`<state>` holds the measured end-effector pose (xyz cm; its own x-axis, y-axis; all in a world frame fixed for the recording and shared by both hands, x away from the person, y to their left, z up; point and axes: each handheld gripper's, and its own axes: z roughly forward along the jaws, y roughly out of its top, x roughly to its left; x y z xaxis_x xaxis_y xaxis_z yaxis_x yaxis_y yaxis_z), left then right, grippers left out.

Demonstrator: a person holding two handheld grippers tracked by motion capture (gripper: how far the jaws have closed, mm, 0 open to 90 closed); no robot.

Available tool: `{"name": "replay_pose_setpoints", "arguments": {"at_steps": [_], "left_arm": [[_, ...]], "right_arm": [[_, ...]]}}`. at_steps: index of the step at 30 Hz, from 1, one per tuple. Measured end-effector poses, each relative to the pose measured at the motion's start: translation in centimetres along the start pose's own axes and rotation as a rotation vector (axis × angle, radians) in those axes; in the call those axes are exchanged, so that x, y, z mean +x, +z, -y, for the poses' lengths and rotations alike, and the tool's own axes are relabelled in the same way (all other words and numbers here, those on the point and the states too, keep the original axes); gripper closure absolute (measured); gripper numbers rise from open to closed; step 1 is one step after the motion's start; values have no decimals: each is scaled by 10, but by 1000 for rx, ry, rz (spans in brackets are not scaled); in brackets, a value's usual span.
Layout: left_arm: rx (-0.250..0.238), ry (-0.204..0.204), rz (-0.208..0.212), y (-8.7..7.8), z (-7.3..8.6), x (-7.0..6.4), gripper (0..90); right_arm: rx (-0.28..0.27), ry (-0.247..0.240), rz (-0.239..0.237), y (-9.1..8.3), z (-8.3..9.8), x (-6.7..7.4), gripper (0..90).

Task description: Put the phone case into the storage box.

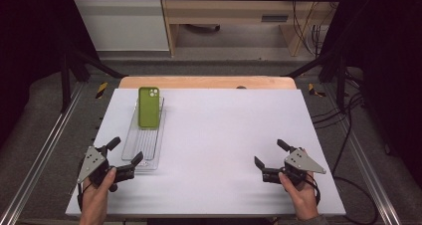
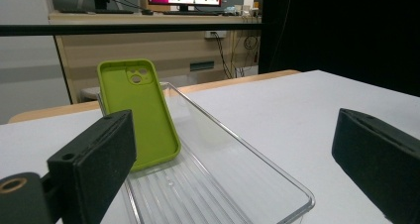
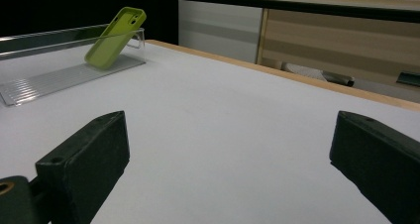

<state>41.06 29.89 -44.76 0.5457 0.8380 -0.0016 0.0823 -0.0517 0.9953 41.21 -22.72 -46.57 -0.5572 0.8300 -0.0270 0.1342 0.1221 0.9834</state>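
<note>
On the far left of the white surface [image 1: 224, 135], a green phone case [image 1: 148, 107] leans tilted against the far end wall of a long clear plastic tray [image 1: 130, 140], its lower edge resting on the tray's ribbed floor. The left tongs [image 1: 125, 156] hover just at the tray's near end, jaws spread wide and holding nothing; the right tongs [image 1: 267, 160] sit well apart at the near right, also spread and empty. The work in hand looks like reaching for the case. To do it well, the left tongs would likely travel along the tray toward the far end, staying above its thin rim, then close on the case's long side edges, where the soft shell gives grip. Because the tray looks light, nudging its wall could slide it; the right tongs might steady it.
</note>
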Motion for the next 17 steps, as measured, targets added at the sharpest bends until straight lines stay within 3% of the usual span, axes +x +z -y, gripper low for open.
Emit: {"name": "replay_pose_setpoints", "arguments": {"at_steps": [7, 17], "left_arm": [[6, 13, -7, 0, 6, 2, 33], [-24, 12, -33, 0, 8, 4, 31]], "right_arm": [[-1, 0, 7, -2, 1, -2, 22], [4, -8, 32, -1, 3, -3, 24]]}}
